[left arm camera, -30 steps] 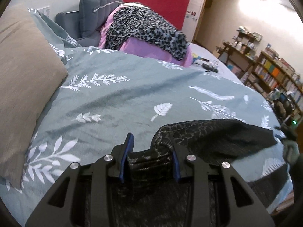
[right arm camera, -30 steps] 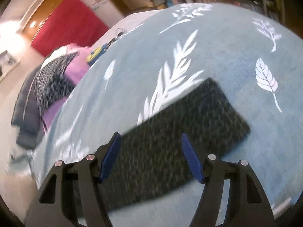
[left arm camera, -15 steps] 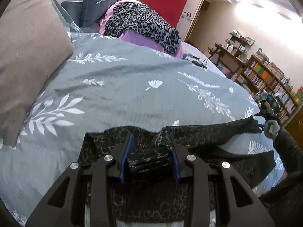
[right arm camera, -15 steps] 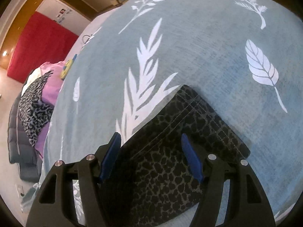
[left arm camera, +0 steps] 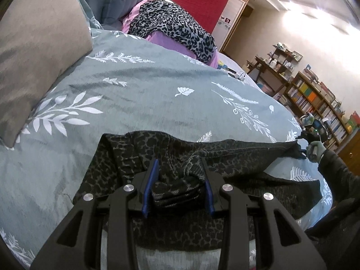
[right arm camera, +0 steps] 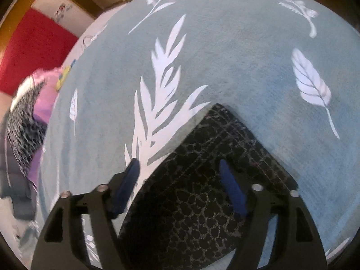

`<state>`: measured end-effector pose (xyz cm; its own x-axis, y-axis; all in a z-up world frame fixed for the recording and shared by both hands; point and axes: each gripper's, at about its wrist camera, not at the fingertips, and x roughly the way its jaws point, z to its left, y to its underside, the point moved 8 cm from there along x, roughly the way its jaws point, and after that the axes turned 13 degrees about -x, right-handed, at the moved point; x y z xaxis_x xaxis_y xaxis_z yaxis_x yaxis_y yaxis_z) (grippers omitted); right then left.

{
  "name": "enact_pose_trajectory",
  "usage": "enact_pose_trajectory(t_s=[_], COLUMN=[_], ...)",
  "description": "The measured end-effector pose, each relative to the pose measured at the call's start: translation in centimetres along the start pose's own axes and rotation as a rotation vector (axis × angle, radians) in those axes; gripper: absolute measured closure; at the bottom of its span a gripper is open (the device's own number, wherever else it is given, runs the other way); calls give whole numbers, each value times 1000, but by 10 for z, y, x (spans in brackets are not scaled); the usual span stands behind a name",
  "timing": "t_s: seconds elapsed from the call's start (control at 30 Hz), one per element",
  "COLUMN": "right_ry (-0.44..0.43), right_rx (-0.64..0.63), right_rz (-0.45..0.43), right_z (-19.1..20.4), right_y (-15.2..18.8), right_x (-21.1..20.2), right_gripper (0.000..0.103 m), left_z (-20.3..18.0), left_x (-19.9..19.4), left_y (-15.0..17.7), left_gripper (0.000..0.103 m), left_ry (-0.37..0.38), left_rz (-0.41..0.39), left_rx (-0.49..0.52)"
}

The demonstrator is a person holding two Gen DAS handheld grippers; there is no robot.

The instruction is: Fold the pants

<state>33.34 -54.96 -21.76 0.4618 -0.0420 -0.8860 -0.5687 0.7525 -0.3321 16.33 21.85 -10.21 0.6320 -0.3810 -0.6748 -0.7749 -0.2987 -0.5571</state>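
Note:
Dark leopard-print pants [left arm camera: 139, 157] lie across a grey-green bedspread with white leaf prints [left arm camera: 139, 94]. My left gripper [left arm camera: 178, 180] is shut on a bunched part of the pants near the waist, with fabric wedged between its blue pads. One leg stretches right to its hem, where the right gripper [left arm camera: 312, 148] shows far off. In the right wrist view the right gripper [right arm camera: 180, 180] is open, its jaws wide apart above the leg's hem end [right arm camera: 225, 157], which lies flat on the bedspread [right arm camera: 247, 56].
A beige pillow [left arm camera: 33, 51] lies at the left. A pile of leopard and purple cloth [left arm camera: 173, 29] and a grey cushion [left arm camera: 121, 2] sit at the head of the bed. Bookshelves [left arm camera: 319, 103] stand at the right, beyond the bed's edge.
My left gripper has lifted and pulled back with the pants, showing more of the waist part. The right gripper has come closer over the hem and stays open.

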Motion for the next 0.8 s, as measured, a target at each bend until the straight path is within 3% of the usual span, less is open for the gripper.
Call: enact_pose_trajectory(t_s=[0.13,0.2,0.27,0.37,0.43,0.8], right_ry=[117,169,206,168,91,-45], right_rx=[-142,-201,-229,-197,-159,-131], right_rz=[33,41,33,20,0,-172], right_z=[12,15,12,-2,-11,-48], right_y=[0,2,4,6,10,61], right_x=[10,11,7,-5,-17,-138], right_gripper=[25,34,57,89,98,99], left_z=[6,10,12,8,4,-12], left_x=[1,5,5,4,3,3], left_y=[8,9,8,-2,-13,-90], left_gripper=[67,67,67,67,67,67], left_ry=[-7,-8,-2,4,8,99], left_rz=[7,13,12,-6,-24,-142], left_rx=[-5,-15,-22,-10,0,17])
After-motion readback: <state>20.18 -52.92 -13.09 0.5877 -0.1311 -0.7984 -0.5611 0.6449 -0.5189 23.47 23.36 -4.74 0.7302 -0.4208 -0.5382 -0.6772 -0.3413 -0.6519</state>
